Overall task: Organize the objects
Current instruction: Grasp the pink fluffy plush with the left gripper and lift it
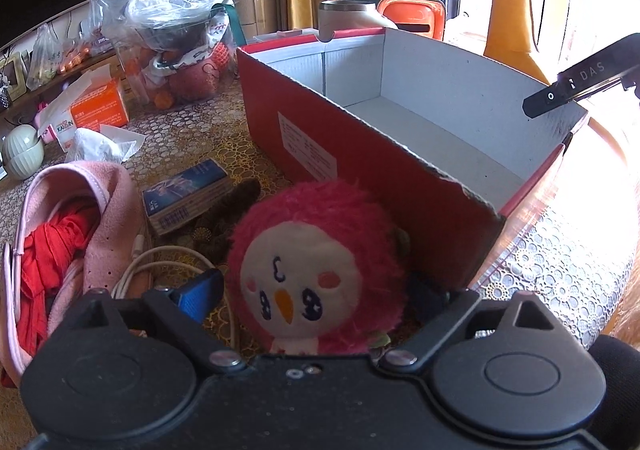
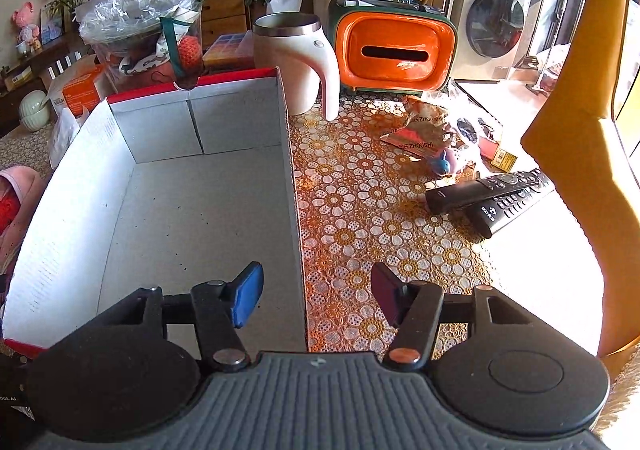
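Observation:
A pink plush bird toy (image 1: 316, 270) sits between the fingers of my left gripper (image 1: 316, 298), next to the red outer wall of an open cardboard box (image 1: 360, 154). The jaws close on the toy's sides. The box (image 2: 168, 218) has a bare white inside and holds nothing. My right gripper (image 2: 316, 294) is open and empty, straddling the box's right wall near its front corner. Two black remotes (image 2: 492, 194) lie on the floral tablecloth to the right. A black remote-like bar (image 1: 580, 78) hangs over the box's far corner in the left wrist view.
Left of the box lie a small blue box (image 1: 188, 194), a white cable (image 1: 176, 262), a pink cloth bag (image 1: 72, 234) and a tissue pack (image 1: 96, 110). Behind the box stand a white mug (image 2: 300, 62), an orange tissue holder (image 2: 396, 50) and a plastic-wrapped bundle (image 2: 140, 22). Snack wrappers (image 2: 424, 130) lie at right.

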The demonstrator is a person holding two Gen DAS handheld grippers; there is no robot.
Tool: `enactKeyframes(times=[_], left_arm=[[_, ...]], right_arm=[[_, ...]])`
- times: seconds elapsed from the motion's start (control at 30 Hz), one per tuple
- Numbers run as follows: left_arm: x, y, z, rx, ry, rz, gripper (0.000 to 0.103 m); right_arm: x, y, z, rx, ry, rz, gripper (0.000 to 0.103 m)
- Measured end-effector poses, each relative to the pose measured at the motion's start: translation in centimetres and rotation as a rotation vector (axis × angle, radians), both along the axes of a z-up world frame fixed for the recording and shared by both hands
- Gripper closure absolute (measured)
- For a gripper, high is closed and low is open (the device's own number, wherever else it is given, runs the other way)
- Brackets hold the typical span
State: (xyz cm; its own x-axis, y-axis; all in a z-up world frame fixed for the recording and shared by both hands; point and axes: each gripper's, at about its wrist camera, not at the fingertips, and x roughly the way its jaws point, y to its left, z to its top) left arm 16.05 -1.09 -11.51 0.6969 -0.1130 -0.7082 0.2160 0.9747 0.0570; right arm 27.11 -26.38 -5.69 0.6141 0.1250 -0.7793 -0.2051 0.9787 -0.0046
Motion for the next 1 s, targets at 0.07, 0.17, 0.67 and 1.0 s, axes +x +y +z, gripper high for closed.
enactKeyframes(times=[0.07, 0.17, 0.67, 1.0], left_arm=[[-0.1, 0.0, 0.0, 0.000, -0.002, -0.005, 0.017], [-0.3, -0.1, 0.0, 0.001, -0.009, -0.006, 0.022], [-1.2, 0.6, 0.8, -0.011, -0.018, 0.055, 0.037], [-3.2, 2.0, 3.9, 0.019, -0.051, 0.126, 0.038]], right_arm=[[0.0, 0.0, -0.1, 0.009, 0.006, 0.002, 0.054], [0.0, 0.2, -0.1, 0.013, 0.010, 0.001, 0.062], [-0.3, -0.1, 0.6, 0.019, 0.007, 0.000, 0.093], [-0.7, 0.0, 0.7, 0.035, 0.000, 0.004, 0.099]])
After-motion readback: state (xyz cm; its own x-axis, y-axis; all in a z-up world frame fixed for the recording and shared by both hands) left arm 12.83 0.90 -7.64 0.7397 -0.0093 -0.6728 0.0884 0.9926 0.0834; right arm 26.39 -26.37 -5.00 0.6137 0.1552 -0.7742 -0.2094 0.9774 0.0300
